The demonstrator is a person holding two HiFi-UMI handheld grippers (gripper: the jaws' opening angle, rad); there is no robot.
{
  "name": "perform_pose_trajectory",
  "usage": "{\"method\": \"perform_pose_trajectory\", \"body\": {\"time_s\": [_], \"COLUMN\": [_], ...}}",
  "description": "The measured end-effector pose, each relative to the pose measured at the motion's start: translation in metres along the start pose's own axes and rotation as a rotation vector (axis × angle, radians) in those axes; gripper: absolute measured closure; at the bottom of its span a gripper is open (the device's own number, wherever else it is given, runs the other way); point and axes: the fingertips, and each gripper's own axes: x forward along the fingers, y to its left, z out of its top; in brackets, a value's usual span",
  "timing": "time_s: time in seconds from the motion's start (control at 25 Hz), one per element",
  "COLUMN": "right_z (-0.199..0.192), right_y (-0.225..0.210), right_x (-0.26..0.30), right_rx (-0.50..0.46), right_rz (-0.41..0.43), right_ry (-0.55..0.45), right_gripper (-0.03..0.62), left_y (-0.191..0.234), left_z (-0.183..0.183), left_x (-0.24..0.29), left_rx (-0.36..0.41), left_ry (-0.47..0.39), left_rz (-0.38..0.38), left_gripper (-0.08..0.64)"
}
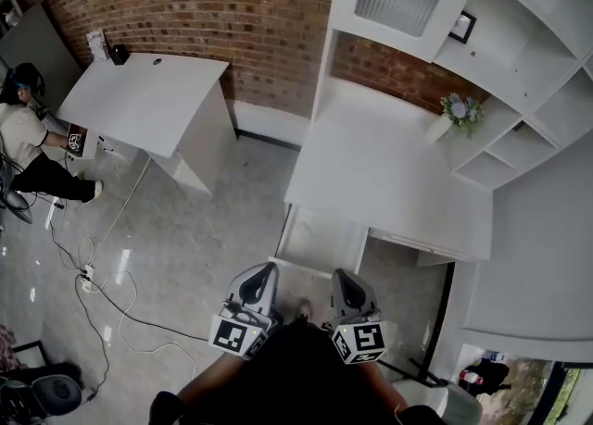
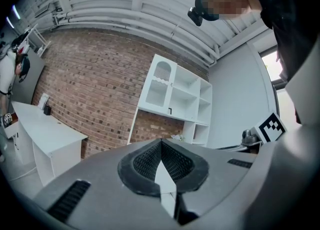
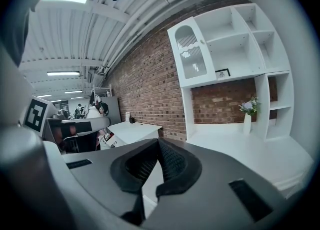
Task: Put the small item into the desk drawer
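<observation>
A white desk [image 1: 371,173] with a shelf unit stands ahead. Under its front edge a white drawer [image 1: 320,240] is pulled out, and I see nothing inside it. No small item shows in any view. Both grippers are held low, close to my body, short of the drawer. My left gripper [image 1: 268,271] [image 2: 161,144] has its tips together, with only a pale sliver showing behind them. My right gripper [image 1: 343,277] [image 3: 159,141] is shut too, with nothing between its pads. Both point up toward the desk and the brick wall.
A small vase of flowers [image 1: 459,113] [image 3: 248,113] stands at the desk's back right, and a framed picture [image 1: 463,25] sits on a shelf. A second white desk [image 1: 148,99] is at the left, with a seated person [image 1: 23,136] beside it. Cables [image 1: 102,275] trail over the floor.
</observation>
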Motion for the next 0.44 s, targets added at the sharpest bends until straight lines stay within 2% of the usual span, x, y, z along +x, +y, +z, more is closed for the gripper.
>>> {"method": "perform_pose_trajectory", "body": {"time_s": [0.44], "right_z": [0.0004], "right_y": [0.0005], "right_x": [0.0037], "right_rx": [-0.008], "right_rz": [-0.002], "right_ry": [-0.005], "right_gripper": [0.578], "left_y": [0.004], "left_z": [-0.0031], "left_x": [0.002], "left_rx": [-0.006], "left_ry": [0.004], "left_rz": [-0.009], "left_gripper": [0.54]}}
